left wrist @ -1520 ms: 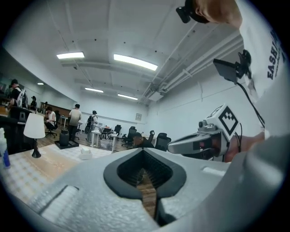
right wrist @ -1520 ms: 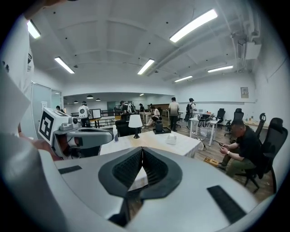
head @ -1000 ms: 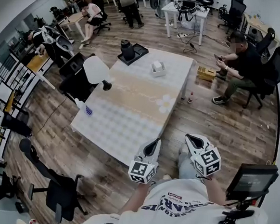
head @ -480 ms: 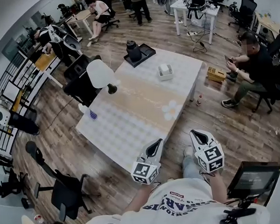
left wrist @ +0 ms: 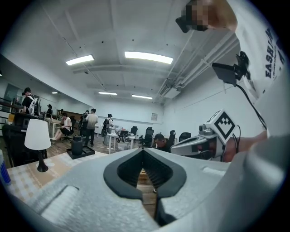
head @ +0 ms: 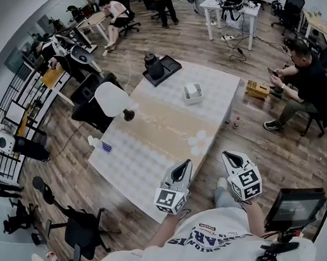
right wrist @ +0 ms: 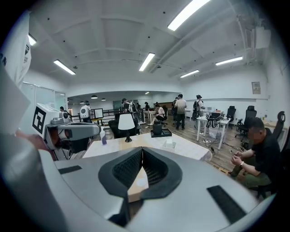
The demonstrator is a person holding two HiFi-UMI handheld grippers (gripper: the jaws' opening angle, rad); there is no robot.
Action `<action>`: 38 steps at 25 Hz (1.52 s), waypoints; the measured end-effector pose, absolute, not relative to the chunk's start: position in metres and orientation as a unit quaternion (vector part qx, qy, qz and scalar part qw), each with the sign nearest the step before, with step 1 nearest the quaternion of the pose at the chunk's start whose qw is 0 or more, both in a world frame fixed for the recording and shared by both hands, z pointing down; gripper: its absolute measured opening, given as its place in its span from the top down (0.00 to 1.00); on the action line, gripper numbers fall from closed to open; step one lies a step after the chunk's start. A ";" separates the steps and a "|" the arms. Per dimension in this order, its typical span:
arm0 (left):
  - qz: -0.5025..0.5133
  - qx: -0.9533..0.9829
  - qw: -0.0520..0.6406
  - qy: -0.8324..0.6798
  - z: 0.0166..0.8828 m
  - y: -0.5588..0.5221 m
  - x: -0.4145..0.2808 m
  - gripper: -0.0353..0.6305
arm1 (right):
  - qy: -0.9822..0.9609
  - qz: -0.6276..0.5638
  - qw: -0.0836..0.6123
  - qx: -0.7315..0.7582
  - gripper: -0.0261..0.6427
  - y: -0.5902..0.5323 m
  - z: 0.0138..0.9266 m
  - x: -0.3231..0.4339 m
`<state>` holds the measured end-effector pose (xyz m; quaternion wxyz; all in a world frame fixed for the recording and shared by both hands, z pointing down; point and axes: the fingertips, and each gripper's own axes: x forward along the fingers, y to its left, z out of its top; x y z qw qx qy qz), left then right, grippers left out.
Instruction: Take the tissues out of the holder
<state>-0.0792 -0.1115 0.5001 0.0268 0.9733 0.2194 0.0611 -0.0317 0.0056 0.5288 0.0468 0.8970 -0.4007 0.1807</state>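
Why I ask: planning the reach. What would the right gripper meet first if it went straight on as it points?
Probably the near edge of the table: the right gripper, shut, points at it. The tissue holder sits farther on.

**One table, five things on it**

A white rectangular table (head: 133,160) with a faint checked top stands at an angle on the brown wood-plank floor (head: 272,152). A wide tan runner (head: 161,121) crosses its middle from left to right, and a white flower shape (head: 198,143) lies at the runner's right end.

At the far corner sits a black rectangular tray (head: 169,66) carrying a dark squat jug (head: 153,65). To its right, well apart, stands a small white box-shaped tissue holder (head: 193,92). On the left edge is a lamp (head: 114,100) with a white shade and black base. Nearer along that edge stands a small clear bottle (head: 100,144) with a blue label.
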 end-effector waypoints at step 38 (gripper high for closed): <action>0.064 0.984 0.030 0.164 0.513 -0.057 0.186 0.94 | -0.446 0.196 0.040 0.872 0.95 0.061 0.558 0.222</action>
